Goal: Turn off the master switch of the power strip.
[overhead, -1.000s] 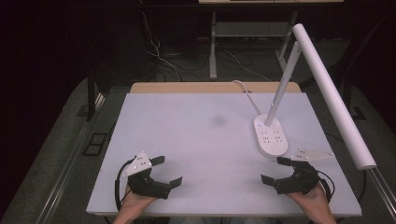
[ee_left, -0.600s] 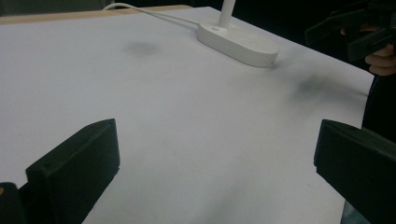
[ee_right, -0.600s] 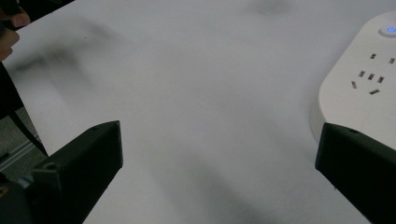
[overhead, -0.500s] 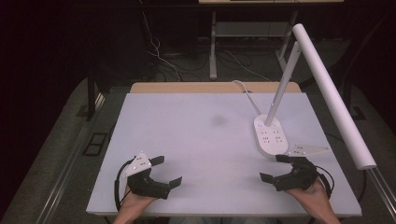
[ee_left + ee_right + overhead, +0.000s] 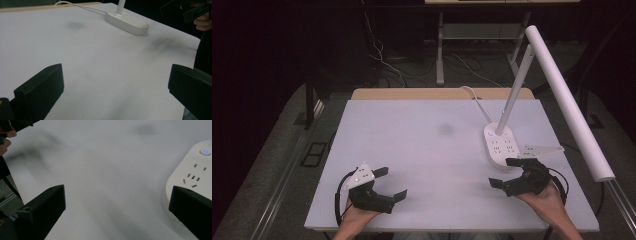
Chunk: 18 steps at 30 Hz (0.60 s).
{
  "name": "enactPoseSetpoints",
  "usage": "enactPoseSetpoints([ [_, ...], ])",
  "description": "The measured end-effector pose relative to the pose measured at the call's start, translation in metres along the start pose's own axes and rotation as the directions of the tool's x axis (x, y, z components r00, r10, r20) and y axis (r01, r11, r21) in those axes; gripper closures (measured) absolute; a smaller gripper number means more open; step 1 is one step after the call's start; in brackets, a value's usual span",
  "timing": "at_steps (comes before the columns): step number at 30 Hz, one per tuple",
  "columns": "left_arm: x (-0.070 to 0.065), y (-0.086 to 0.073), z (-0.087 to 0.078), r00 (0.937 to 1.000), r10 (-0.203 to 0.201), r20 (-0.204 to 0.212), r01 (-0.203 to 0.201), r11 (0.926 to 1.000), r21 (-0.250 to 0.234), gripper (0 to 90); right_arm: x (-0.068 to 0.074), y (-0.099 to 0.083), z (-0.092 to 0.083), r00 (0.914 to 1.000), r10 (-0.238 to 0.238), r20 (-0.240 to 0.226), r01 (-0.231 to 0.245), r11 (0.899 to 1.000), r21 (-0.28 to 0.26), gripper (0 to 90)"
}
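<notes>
1. From the high view, I hold the left claw [image 5: 388, 184] at about 7 o'clock on the tabletop [image 5: 422, 150], its jaws wide apart and gripping nothing.
2. My right claw [image 5: 507, 173] sits at about 5 o'clock, jaws also spread wide and empty, just beside the near end of the lamp base.
3. The lamp base [image 5: 501, 145] is the nearest thing to my right claw. It is a white oblong block at about 3 o'clock, with socket holes in its top and a small blue-lit button [image 5: 206, 151] at its far end.
4. A thin white stem [image 5: 515, 92] rises tilted from the base and carries a long white tube head [image 5: 568, 100] that overhangs the right edge.
5. I judge the base to be hard, smooth plastic, fairly slippery and weighted; the tall head would make it top-heavy. I would grip across the base's narrow width or low on the stem, never on the tube.
6. A white cord [image 5: 474, 97] runs from the base to 12 o'clock and would drag if the lamp is moved.
7. The tabletop is a plain pale sheet with one faint grey smudge [image 5: 446, 129] near the middle.
8. The room around is dark; cables [image 5: 382, 60] and a metal frame leg [image 5: 440, 47] lie beyond 12 o'clock.
</notes>
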<state>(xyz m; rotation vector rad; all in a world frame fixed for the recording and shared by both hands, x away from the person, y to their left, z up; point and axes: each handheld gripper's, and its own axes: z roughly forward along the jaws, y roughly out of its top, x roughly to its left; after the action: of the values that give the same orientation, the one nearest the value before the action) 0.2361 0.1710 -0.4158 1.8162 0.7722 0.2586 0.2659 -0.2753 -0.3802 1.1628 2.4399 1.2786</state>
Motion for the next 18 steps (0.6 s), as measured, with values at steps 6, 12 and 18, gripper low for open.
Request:
enactPoseSetpoints([
  [6, 0.0, 0.0, 0.0, 1.0, 0.001, 0.0, -0.001, 1.0, 0.0, 0.0, -0.002, 0.009, 0.001, 1.0, -0.002, -0.003, 0.002, 1.0, 0.001, 0.3],
  [12, 0.0, 0.0, 0.0, 1.0, 0.0, 0.0, 0.0, 1.0, -0.001, 0.0, -0.004, 0.016, 0.002, 1.0, 0.002, 0.001, -0.002, 1.0, 0.007, 0.3],
  [18, 0.0, 0.0, 0.0, 1.0, -0.002, 0.0, 0.002, 1.0, -0.002, 0.0, -0.007, 0.024, 0.006, 0.9999, -0.007, 0.013, 0.006, 1.0, 0.019, 0.3],
])
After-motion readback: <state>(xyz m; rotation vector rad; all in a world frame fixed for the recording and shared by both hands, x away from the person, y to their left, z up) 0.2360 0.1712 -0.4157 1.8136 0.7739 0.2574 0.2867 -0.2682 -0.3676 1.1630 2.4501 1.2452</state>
